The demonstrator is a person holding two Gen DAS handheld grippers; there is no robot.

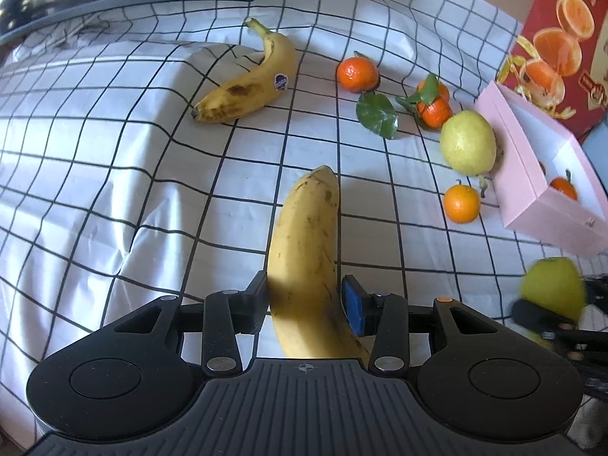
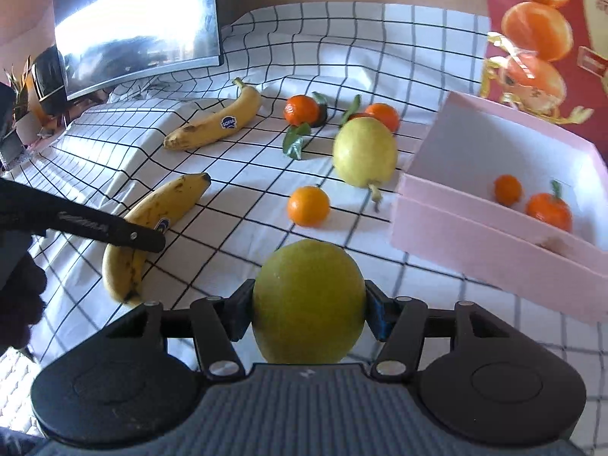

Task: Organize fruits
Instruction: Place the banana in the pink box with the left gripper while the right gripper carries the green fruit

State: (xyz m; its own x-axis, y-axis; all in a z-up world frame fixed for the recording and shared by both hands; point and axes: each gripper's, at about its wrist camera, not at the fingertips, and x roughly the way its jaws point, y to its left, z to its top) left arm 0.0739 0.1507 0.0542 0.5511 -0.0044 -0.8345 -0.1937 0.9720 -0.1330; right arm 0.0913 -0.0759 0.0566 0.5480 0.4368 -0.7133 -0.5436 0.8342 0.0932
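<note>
Left gripper (image 1: 304, 304) jaws pinch near banana (image 1: 304, 250), long axis pointing away. Right gripper (image 2: 308, 315) jaws clamp green pear (image 2: 308, 300); pink box (image 2: 494, 243) lies right-forward, nearer right hand.

Little can be read here. The far banana (image 2: 216, 123) carries a round blue sticker (image 2: 228, 122) with white letters that look like "SOFIA" in the right wrist view; in the left wrist view the same sticker (image 1: 281, 82) is too blurred to read. The near banana (image 2: 159, 209) bears a similar blue sticker (image 2: 163, 225), half hidden behind a black tool finger (image 2: 110, 230), and its letters cannot be made out. That finger has pale embossed lettering along its side, too smeared to read. The red carton (image 1: 562, 38) at the far right, printed with orange halves, shows gold characters at its top and a small label, both illegible.
</note>
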